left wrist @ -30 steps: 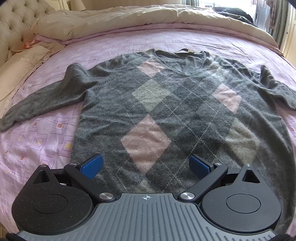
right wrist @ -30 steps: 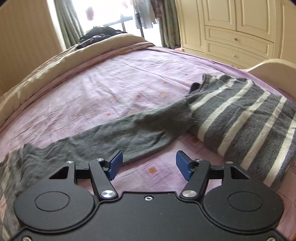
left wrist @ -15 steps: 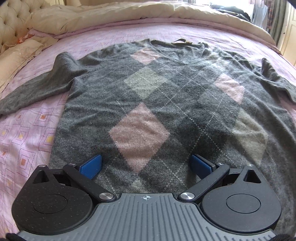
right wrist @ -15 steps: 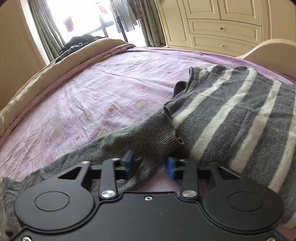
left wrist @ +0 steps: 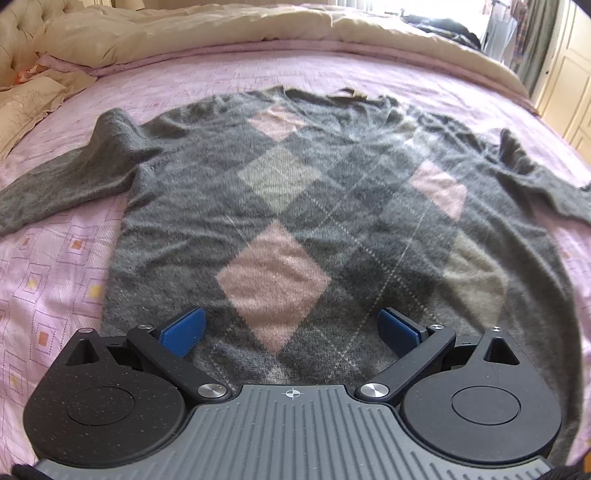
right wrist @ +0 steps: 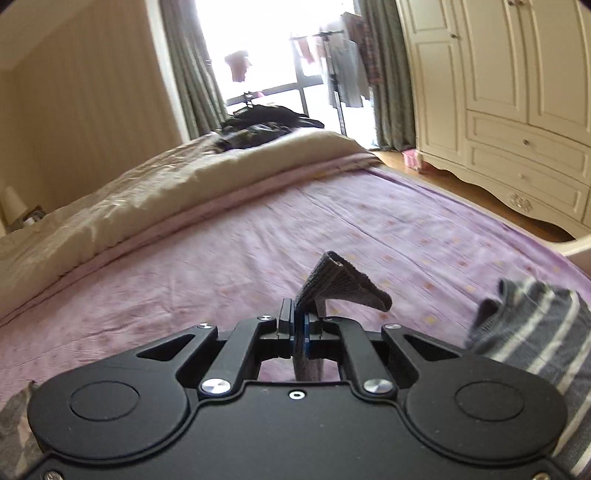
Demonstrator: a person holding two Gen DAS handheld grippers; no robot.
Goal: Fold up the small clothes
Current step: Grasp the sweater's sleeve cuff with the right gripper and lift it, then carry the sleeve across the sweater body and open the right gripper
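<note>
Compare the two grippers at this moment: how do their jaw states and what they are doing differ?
The left gripper is wide open, hovering empty over the hem of the argyle sweater; the right gripper is shut on the sweater's grey sleeve cuff. The left looks down on the garment; the right faces across the purple bedsheet. Both have blue pads.

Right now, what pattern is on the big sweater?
Pink and beige diamonds on the grey sweater, clearest from the left wrist.

A pink-sheeted bed [left wrist: 236, 70] carries an argyle sweater [left wrist: 295, 229], striped sweater [right wrist: 532, 332], beige duvet [left wrist: 221, 29].
</note>
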